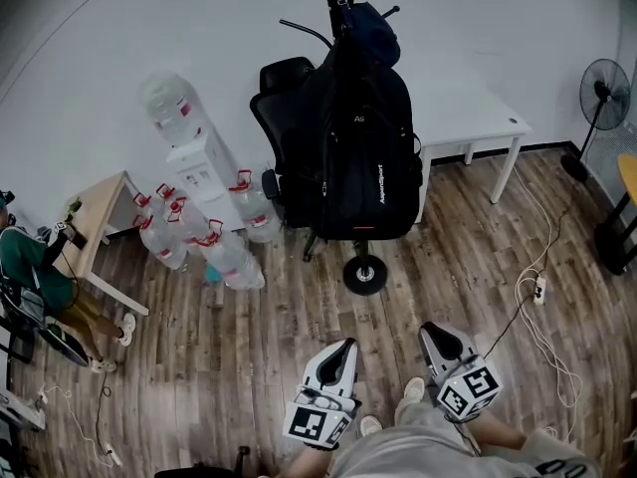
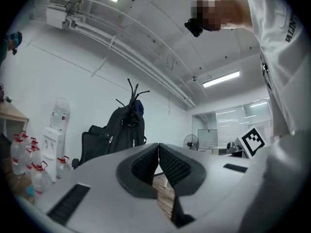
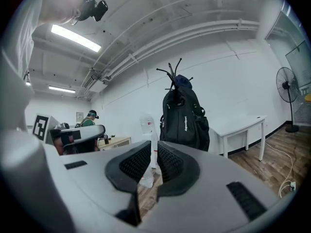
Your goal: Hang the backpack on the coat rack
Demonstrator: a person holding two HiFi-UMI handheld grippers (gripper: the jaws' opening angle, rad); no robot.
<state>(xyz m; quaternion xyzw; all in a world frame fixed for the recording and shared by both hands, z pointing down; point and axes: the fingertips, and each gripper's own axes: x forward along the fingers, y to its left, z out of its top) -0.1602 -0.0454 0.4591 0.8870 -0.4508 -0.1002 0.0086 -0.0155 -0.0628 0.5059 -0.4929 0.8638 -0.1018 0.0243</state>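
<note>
hanging on one coat rack (image 1: 365, 274): one backpack (image 1: 363, 157); left gripper (image 1: 343, 349) jaws together, right gripper (image 1: 431, 333) jaws slightly apart.

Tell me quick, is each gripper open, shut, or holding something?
Left grey two-jaw gripper: shut, jaws together, holding nothing.
Right grey two-jaw gripper: slightly open, nothing between the jaws.

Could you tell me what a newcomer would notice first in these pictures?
The black backpack hanging on the coat rack at the back wall, a chair behind it. Left of it, a water dispenser ringed with bottles; nearest the camera, the left gripper and right gripper, both empty.
</note>
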